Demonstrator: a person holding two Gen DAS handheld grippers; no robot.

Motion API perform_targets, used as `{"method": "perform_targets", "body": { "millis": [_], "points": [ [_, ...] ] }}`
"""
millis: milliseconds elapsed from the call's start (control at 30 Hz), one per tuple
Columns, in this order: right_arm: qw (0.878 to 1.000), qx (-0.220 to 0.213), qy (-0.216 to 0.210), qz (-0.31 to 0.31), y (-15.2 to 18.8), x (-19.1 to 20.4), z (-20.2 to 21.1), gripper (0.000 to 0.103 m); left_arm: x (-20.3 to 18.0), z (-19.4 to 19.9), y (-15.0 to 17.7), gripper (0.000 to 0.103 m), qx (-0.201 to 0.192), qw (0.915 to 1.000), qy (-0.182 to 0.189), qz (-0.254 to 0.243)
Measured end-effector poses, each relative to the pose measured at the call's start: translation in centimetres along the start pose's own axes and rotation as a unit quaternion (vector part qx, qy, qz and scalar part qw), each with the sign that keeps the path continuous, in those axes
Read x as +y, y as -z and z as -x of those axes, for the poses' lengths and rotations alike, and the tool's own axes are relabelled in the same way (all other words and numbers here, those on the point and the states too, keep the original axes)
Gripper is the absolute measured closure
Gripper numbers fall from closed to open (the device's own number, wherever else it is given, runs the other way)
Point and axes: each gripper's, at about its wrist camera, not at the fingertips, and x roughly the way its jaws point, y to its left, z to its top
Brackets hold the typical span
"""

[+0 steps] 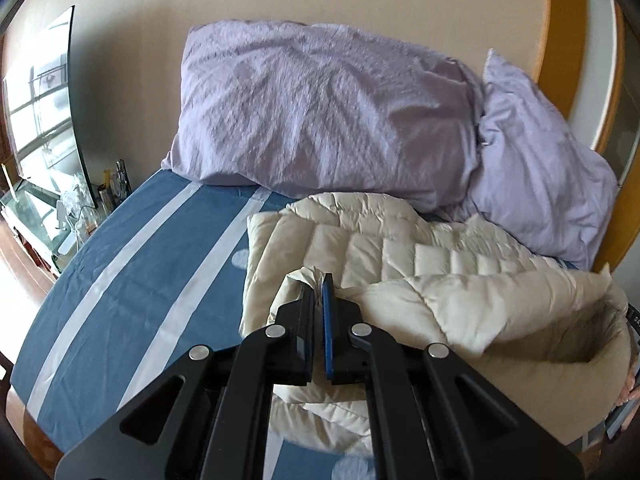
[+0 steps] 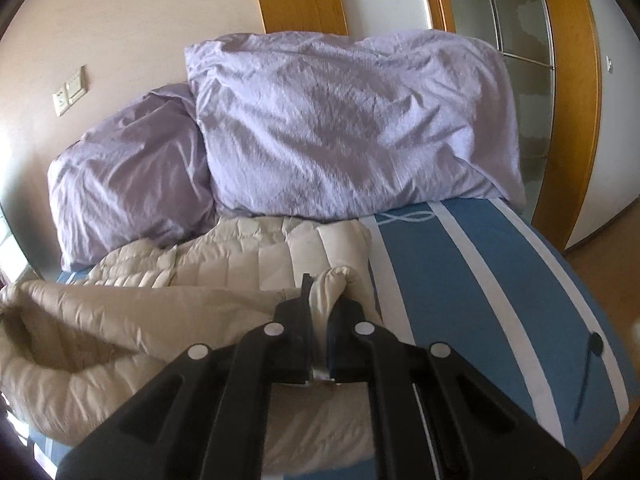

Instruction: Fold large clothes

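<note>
A cream quilted down jacket (image 1: 384, 248) lies on the blue striped bed sheet (image 1: 132, 264), in front of the pillows. My left gripper (image 1: 319, 288) is shut on a bunched corner of the jacket's near edge and holds it lifted above the bed. My right gripper (image 2: 320, 292) is shut on the other bunched corner of the jacket (image 2: 224, 256) at the same height. The lifted edge sags between the two grippers and shows the smooth beige lining (image 2: 120, 320). The rest of the jacket lies flat under it.
Two lilac pillows (image 1: 320, 108) (image 2: 352, 128) lean against the wall at the head of the bed. A glass stand with a TV (image 1: 44, 120) is left of the bed. A wooden door frame (image 2: 568, 80) is to the right. A person's hand with a phone (image 1: 624, 412) shows at the right edge.
</note>
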Motion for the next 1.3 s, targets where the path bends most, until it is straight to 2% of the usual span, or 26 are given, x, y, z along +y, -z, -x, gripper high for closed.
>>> {"method": "perform_targets", "body": {
  "millis": [233, 433, 600, 700, 767, 800, 833, 867, 900, 933, 967, 1000, 1100, 1300],
  "points": [
    [1.0, 0.008, 0.008, -0.012, -2.7, 0.3, -7.0, 0.097, -1.2, -5.6, -3.3, 0.101, 0.01, 0.9997, -0.021, -0.011],
    [0.999, 0.031, 0.017, -0.028, -3.7, 0.6, -12.5, 0.096, -1.3, -11.4, -5.2, 0.101, 0.04, 0.9987, -0.029, 0.013],
    [0.998, 0.038, 0.023, -0.046, -4.3, 0.6, -15.1, 0.092, -1.5, -14.4, -6.0, 0.1, 0.053, 0.9978, -0.035, 0.02],
    [0.997, 0.039, 0.024, -0.054, -4.5, 0.4, -15.7, 0.084, -1.6, -15.2, -6.4, 0.1, 0.058, 0.9973, -0.036, 0.027],
    [0.997, 0.038, 0.019, -0.061, -4.5, 0.2, -15.7, 0.07, -1.6, -15.5, -6.8, 0.1, 0.063, 0.9968, -0.035, 0.034],
    [0.997, 0.036, 0.017, -0.063, -4.6, 0.2, -15.4, 0.058, -1.6, -15.6, -7.0, 0.099, 0.064, 0.9966, -0.034, 0.039],
    [0.997, 0.03, 0.014, -0.064, -4.7, 0.2, -14.9, 0.05, -1.5, -15.4, -7.3, 0.094, 0.065, 0.9964, -0.031, 0.045],
    [0.998, 0.021, 0.014, -0.062, -4.9, 0.2, -14.3, 0.048, -1.4, -15.2, -7.5, 0.092, 0.065, 0.9964, -0.027, 0.048],
    [0.998, 0.014, 0.016, -0.059, -5.0, 0.2, -13.8, 0.044, -1.3, -14.8, -7.7, 0.082, 0.062, 0.9965, -0.025, 0.05],
    [0.998, 0.003, 0.018, -0.054, -5.2, 0.2, -12.9, 0.043, -1.2, -14.1, -8.0, 0.062, 0.054, 0.997, -0.026, 0.05],
    [0.999, -0.005, 0.017, -0.052, -5.3, 0.2, -12.2, 0.043, -1.3, -13.4, -8.2, 0.051, 0.044, 0.9975, -0.029, 0.047],
    [0.999, -0.011, 0.015, -0.051, -5.4, 0.2, -11.5, 0.042, -1.2, -12.8, -8.4, 0.035, 0.032, 0.998, -0.033, 0.043],
    [0.999, -0.017, 0.006, -0.049, -5.6, 0.4, -9.7, 0.042, -1.3, -10.3, -8.5, 0.031, 0.003, 0.9989, -0.04, 0.023],
    [1.0, -0.01, 0.001, -0.019, -5.2, 2.1, -8.0, 0.04, -1.8, -8.4, -8.0, 0.025, -0.003, 0.9994, -0.033, 0.006]
  ]
}}
